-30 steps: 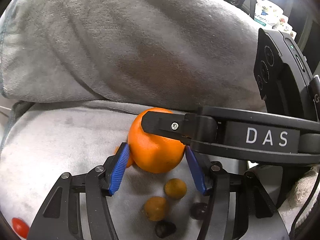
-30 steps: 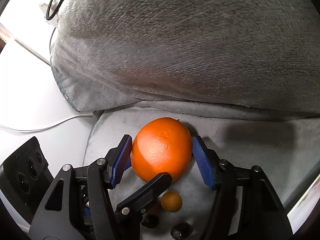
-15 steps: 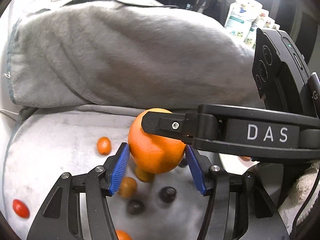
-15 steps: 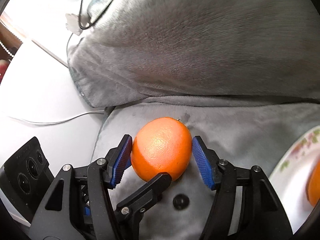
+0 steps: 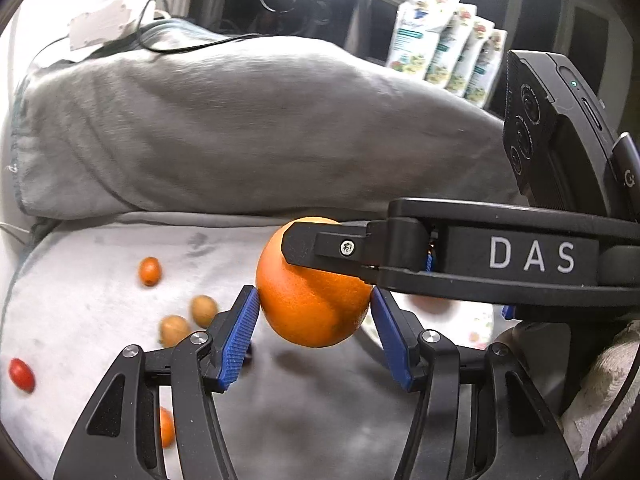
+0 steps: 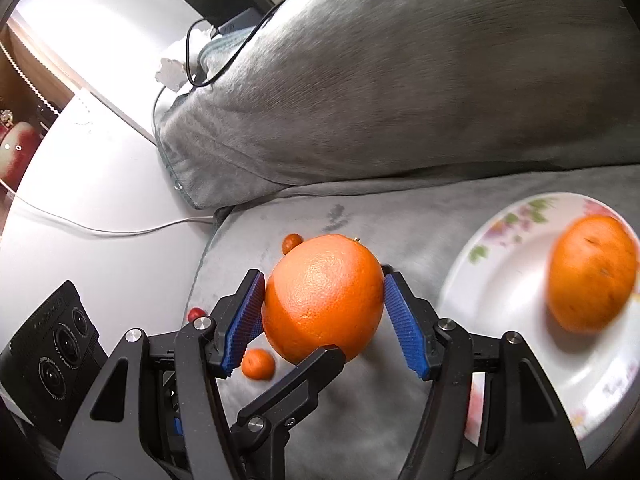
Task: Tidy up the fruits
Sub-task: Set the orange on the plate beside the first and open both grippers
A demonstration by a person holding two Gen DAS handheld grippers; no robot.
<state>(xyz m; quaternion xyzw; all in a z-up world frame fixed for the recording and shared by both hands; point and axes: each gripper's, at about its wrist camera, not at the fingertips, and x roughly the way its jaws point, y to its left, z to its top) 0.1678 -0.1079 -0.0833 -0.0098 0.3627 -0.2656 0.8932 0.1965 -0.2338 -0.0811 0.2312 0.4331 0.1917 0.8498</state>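
A large orange hangs in the air above the grey blanket, held from two sides at once. My left gripper is shut on it, blue pads on its left and right. My right gripper is shut on the same orange; its finger crosses the fruit in the left wrist view. A white flowered plate lies to the right with a second orange on it. Small fruits lie on the blanket: an orange kumquat, two tan ones, a red one.
A big grey pillow rises behind the blanket. Cables and a white adapter lie on it. Food pouches stand at the back right. A white tabletop with a cable lies left of the blanket.
Both grippers have lifted the orange off the blanket and carried it rightward. The plate with the second orange has come into the right wrist view.
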